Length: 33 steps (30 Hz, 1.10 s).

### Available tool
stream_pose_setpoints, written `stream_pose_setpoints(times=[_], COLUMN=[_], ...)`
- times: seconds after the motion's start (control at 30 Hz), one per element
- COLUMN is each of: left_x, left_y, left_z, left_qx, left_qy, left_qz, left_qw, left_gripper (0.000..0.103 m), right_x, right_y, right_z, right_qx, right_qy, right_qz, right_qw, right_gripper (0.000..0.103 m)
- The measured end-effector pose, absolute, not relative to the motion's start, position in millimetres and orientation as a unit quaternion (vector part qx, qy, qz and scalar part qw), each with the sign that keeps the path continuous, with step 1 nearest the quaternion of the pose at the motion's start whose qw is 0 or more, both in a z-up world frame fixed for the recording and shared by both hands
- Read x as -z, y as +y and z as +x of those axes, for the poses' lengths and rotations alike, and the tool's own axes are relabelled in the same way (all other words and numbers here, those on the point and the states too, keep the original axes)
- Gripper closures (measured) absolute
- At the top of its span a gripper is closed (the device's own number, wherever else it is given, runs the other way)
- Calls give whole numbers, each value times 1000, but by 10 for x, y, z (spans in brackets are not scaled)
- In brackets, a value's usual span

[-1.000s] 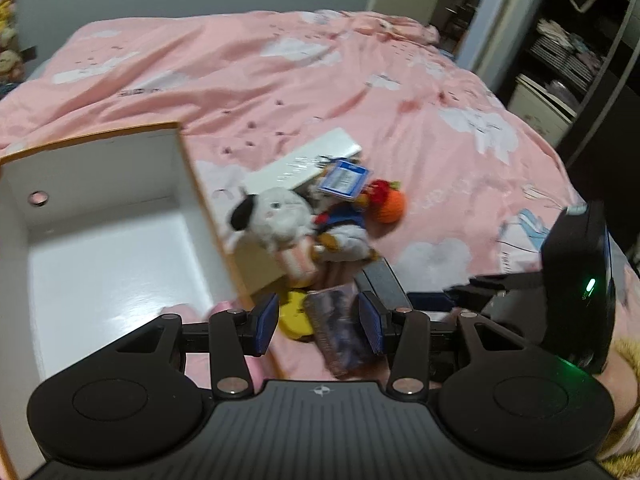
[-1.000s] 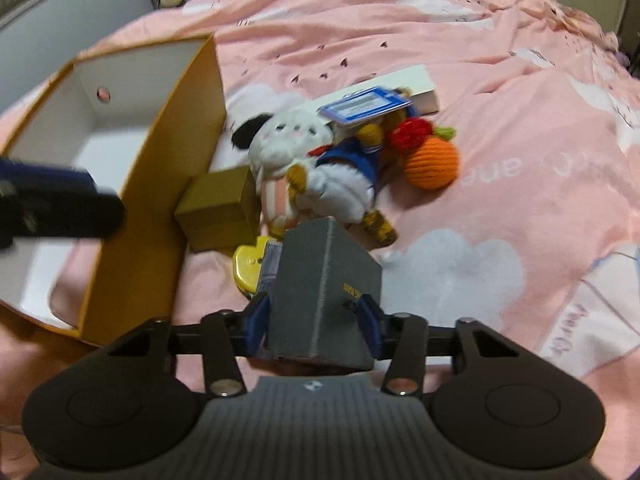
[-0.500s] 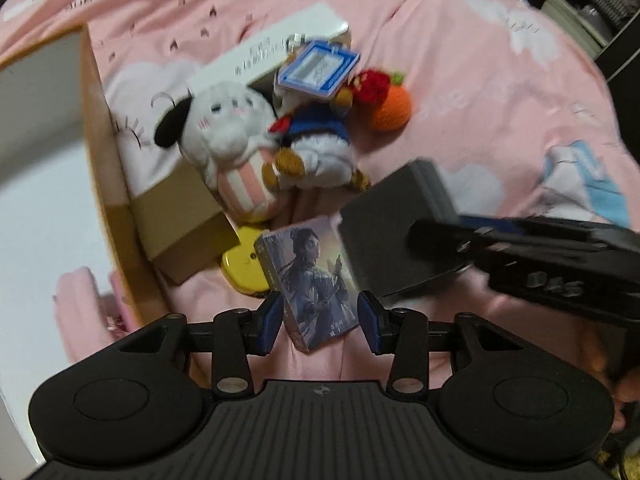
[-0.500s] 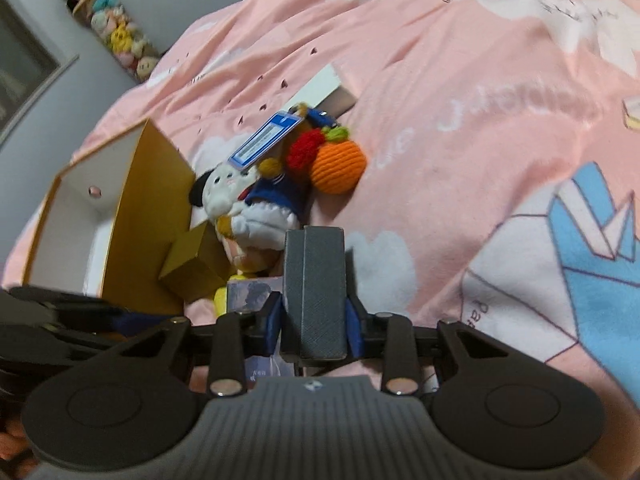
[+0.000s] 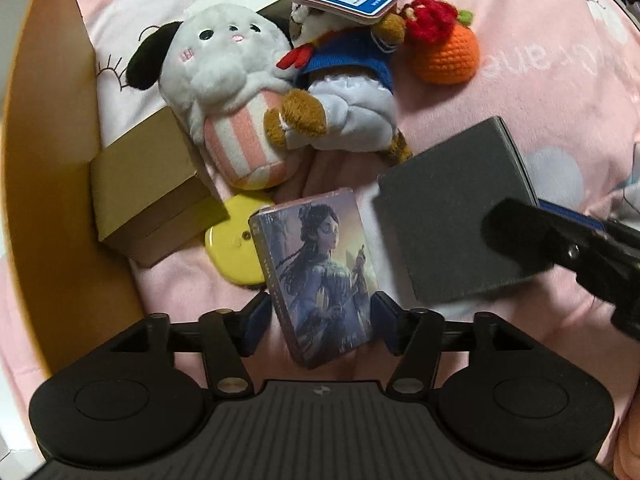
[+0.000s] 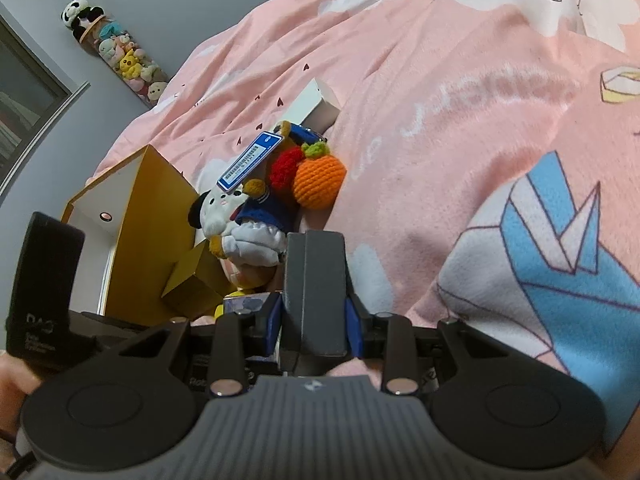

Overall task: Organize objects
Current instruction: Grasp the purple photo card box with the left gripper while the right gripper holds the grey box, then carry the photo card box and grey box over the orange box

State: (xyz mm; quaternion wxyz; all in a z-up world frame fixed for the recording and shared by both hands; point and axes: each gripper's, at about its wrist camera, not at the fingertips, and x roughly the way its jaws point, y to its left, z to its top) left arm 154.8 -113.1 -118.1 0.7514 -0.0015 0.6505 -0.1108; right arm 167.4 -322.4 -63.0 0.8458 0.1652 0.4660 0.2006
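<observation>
Cardboard card box (image 5: 320, 272) lies on the pink bedspread (image 5: 540, 92), framed by the left gripper (image 5: 318, 326).
Its fingers are spread either side, not yet touching; I'd centre them on the long edges and close squarely, clear of the yellow disc (image 5: 234, 246). Beside it, the right gripper (image 6: 314, 320) pinches a grey box (image 6: 316, 292) lifted above the bed; the orange-walled bin (image 5: 44, 160) waits on the left.

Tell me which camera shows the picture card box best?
The left wrist view: the card box lies face up between the left gripper fingers, its printed lady clear. The right wrist view shows only a sliver of its edge.
</observation>
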Motion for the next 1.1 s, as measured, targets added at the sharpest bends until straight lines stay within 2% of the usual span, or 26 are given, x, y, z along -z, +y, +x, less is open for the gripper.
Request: stream_pose_setpoints(times=[0.1, 0.2, 0.27, 0.37, 0.47, 0.8, 1.1], left_x=[1241, 1259, 1202, 1040, 931, 1130, 803], left_y=[-1106, -1065, -1045, -1015, -982, -935, -939], left_z=[1544, 1508, 1454, 1363, 1271, 1285, 980], left_qx=[107, 109, 109, 120, 141, 134, 133], left_qy=[649, 646, 637, 621, 604, 602, 572], left_qz=[-22, -39, -38, -37, -51, -114, -76], left_qw=[753, 755, 762, 774, 783, 779, 806], left_gripper=[30, 33, 50, 67, 73, 76, 78], right_x=[659, 675, 674, 670, 659, 660, 477], right_y=[-3229, -3236, -3229, -3218, -3205, -3179, -3084], right_z=[1693, 1703, 1702, 1695, 1692, 1683, 1571], right_qx=[-203, -205, -205, -203, -201, -196, -195], right_qy=[466, 467, 467, 467, 469, 472, 462], right_qz=[167, 169, 169, 166, 162, 153, 124], right_qw=[845, 844, 843, 844, 845, 846, 856], right_gripper=[69, 69, 69, 68, 68, 68, 68])
